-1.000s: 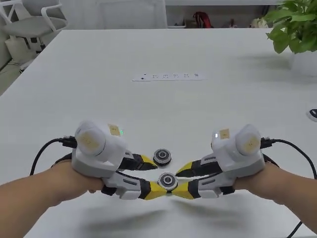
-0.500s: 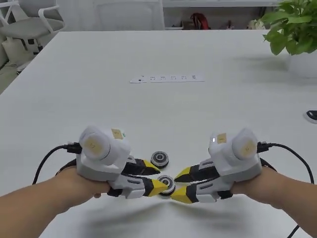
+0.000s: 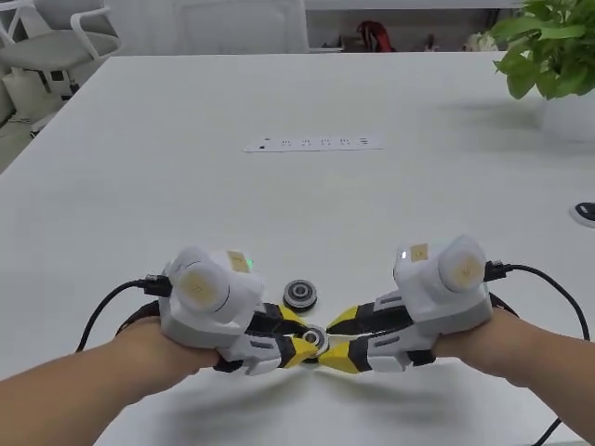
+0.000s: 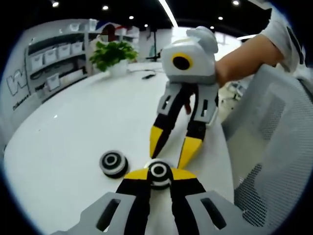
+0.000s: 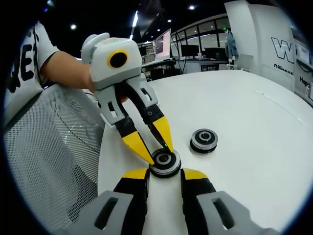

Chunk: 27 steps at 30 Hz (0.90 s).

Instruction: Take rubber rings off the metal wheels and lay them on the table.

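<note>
Two metal wheels with black rubber rings lie on the white table (image 3: 307, 214). The near wheel (image 3: 314, 337) (image 4: 159, 171) (image 5: 165, 160) sits between the yellow tips of my left gripper (image 3: 302, 342) (image 4: 160, 175) (image 5: 155, 144), which is shut on it. My right gripper (image 3: 337, 344) (image 4: 171, 146) (image 5: 165, 175) faces it from the other side. It is open, with its tips just short of the wheel's rim on either side. The second wheel (image 3: 299, 294) (image 4: 113, 163) (image 5: 204, 140) lies free a little farther back.
A white power strip (image 3: 314, 143) is set into the table's middle. A potted plant (image 3: 548, 46) stands at the far right corner, and a small dark object (image 3: 586, 212) lies at the right edge. A mesh chair (image 4: 274, 161) is behind me.
My left gripper has slid to the right and drawn its jaws in around the near wheel. The right gripper has stayed almost where it was, tips by the same wheel.
</note>
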{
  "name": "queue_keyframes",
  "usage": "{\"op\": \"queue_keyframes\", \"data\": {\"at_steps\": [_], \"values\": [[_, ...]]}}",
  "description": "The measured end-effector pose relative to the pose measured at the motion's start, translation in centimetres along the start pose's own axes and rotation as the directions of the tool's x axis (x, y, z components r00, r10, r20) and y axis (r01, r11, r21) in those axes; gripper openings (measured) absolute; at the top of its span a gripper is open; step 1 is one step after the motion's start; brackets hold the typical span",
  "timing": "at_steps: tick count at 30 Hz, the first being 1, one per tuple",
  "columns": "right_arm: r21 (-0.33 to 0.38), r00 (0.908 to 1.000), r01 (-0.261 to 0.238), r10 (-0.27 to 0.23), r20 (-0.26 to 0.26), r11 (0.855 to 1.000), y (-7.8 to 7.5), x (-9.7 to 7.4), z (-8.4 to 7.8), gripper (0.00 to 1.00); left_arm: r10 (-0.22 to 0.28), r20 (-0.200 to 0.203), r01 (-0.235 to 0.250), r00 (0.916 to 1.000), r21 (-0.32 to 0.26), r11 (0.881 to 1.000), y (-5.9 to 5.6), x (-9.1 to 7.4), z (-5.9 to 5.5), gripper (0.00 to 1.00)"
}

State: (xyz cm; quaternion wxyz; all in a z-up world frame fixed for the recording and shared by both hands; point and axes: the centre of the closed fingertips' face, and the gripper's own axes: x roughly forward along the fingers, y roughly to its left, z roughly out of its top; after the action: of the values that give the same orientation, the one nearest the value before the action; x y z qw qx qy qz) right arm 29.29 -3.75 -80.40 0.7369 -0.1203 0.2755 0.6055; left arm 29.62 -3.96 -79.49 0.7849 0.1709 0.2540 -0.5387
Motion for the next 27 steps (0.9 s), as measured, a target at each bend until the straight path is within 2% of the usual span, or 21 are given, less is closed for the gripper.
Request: {"op": "queue_keyframes", "data": {"at_steps": [5,8,15,17,24,27], "values": [[-0.010,1.0000,-0.001,0.001,-0.004,1.000,0.14,0.19,0.15,0.23,0.026,-0.005,-0.026,0.9997,0.018,1.000,0.02,0.00,-0.03,0.14],[-0.011,1.0000,0.003,-0.003,-0.009,1.000,0.16,0.36,0.16,0.23,0.032,-0.001,-0.032,0.9995,-0.003,0.999,0.10,-0.05,0.01,0.14],[-0.022,0.9996,0.022,-0.022,-0.018,1.000,0.05,0.41,-0.04,0.23,0.052,0.011,-0.052,0.9986,-0.013,0.999,0.05,-0.15,-0.06,0.14],[-0.025,0.9988,0.023,-0.024,-0.042,0.999,0.06,0.39,-0.58,0.20,0.057,0.018,-0.057,0.9982,-0.019,0.998,0.02,-0.20,-0.05,0.13],[-0.032,0.9984,0.031,-0.032,-0.046,0.999,0.07,0.11,-0.64,0.16,0.065,0.023,-0.065,0.9976,-0.024,0.998,0.02,-0.22,-0.03,0.13],[-0.012,0.9982,0.032,-0.032,-0.050,0.999,0.11,0.04,-0.71,0.15,0.067,0.024,-0.067,0.9974,-0.026,0.997,0.02,-0.22,-0.03,0.13]]}}
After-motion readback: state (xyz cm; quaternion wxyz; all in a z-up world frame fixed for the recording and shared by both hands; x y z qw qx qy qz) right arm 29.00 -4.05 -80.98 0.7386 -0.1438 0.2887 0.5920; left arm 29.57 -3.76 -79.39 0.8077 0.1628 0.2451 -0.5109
